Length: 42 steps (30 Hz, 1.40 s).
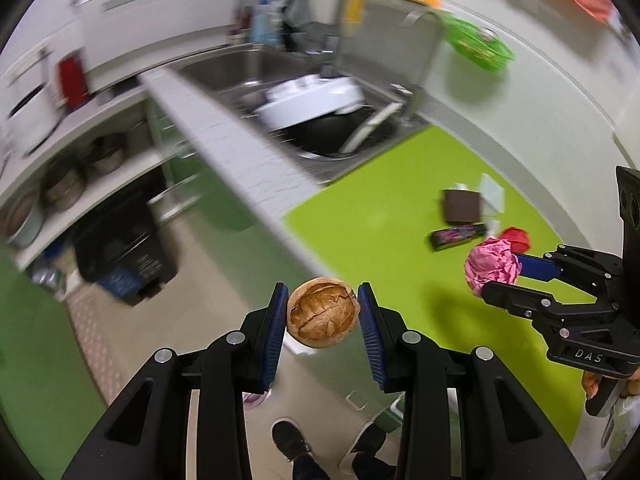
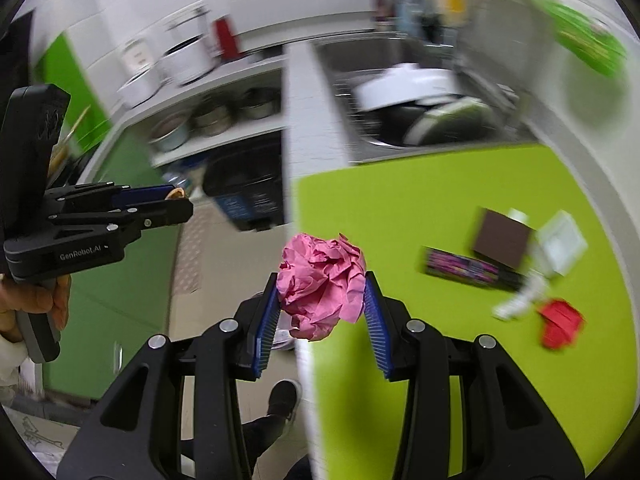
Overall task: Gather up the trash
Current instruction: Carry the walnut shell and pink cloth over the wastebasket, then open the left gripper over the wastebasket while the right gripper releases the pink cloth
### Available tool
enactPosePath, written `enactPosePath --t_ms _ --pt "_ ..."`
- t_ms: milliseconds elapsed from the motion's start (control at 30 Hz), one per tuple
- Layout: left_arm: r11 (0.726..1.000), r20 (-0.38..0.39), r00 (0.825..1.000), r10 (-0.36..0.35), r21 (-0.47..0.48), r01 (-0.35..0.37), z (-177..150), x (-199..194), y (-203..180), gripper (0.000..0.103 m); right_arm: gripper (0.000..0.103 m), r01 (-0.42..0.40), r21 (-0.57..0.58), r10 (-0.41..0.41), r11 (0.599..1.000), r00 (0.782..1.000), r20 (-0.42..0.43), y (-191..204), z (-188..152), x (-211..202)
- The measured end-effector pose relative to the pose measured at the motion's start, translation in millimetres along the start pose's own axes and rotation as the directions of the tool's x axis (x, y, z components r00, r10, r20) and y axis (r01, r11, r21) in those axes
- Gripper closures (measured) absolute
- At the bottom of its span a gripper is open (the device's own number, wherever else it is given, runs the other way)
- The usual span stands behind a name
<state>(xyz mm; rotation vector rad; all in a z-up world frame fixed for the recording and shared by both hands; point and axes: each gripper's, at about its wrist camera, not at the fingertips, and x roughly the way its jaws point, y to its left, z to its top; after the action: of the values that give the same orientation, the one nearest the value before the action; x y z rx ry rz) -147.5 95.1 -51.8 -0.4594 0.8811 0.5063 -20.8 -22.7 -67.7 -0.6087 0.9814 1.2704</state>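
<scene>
1. Walnut shell (image 1: pixel 322 313) sits clamped between the blue pads of your left hand-held gripper (image 1: pixel 323 314), off the front edge of the green surface (image 1: pixel 360 208) and above the floor.
2. Your right hand-held gripper (image 2: pixel 323 294) is closed on a crumpled pink paper ball (image 2: pixel 322 290), held over the front edge of the surface.
3. On the surface lie the rest of the scraps: a brown square card (image 2: pixel 502 242), a dark printed wrapper (image 2: pixel 460 268), a white box (image 2: pixel 562 242) and a crumpled red paper (image 2: pixel 560 322), all near one another.
4. A black bin (image 1: pixel 124 256) stands on the floor below the shelves, well apart from both of your loads.
5. The sink (image 1: pixel 248 68) behind the surface holds a white bowl (image 1: pixel 312 100).
</scene>
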Motion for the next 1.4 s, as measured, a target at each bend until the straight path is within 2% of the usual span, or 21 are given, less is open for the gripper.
enactPosePath --t_ms 233,467,700,867,1000,1267,1333,1367,1400 --pt "0.983 -0.016 0.997 0.081 -0.163 -0.083 -53 -10 69 0.067 0.063 -0.102 -0.126 0.092 0.987 0.992 -0.086 75 6 64" --pt "0.957 -0.062 0.993 0.101 -0.266 -0.114 -94 29 124 0.067 0.063 -0.15 -0.172 0.116 0.974 0.974 -0.194 112 -2 148" --pt "0.942 -0.131 0.989 0.07 -0.319 -0.109 -130 105 171 0.067 0.063 -0.145 -0.176 0.093 0.974 0.957 -0.273 124 -20 233" --pt "0.93 -0.176 0.983 0.041 -0.354 -0.102 -160 166 200 0.067 0.063 -0.13 -0.156 0.074 0.979 0.944 -0.322 118 -40 290" --pt "0.921 -0.209 0.978 0.013 -0.378 -0.093 -185 213 218 0.067 0.063 -0.112 -0.153 0.056 0.982 0.941 -0.334 113 -51 319" --pt "0.913 -0.214 0.977 -0.017 -0.403 -0.072 -201 242 230 0.067 0.063 -0.1 -0.135 0.049 0.986 0.94 -0.338 108 -63 341" --pt "0.913 -0.213 0.977 -0.008 -0.401 -0.08 -202 243 232 0.047 0.063 -0.099 -0.132 0.049 0.986 0.94 -0.339 107 -63 341" --pt "0.91 -0.204 0.979 -0.002 -0.405 -0.083 -202 242 232 0.018 0.063 -0.098 -0.131 0.049 0.986 0.94 -0.339 107 -64 342" --pt "0.908 -0.191 0.982 0.009 -0.41 -0.088 -202 240 233 0.007 0.063 -0.098 -0.131 0.048 0.987 0.939 -0.34 107 -64 344"
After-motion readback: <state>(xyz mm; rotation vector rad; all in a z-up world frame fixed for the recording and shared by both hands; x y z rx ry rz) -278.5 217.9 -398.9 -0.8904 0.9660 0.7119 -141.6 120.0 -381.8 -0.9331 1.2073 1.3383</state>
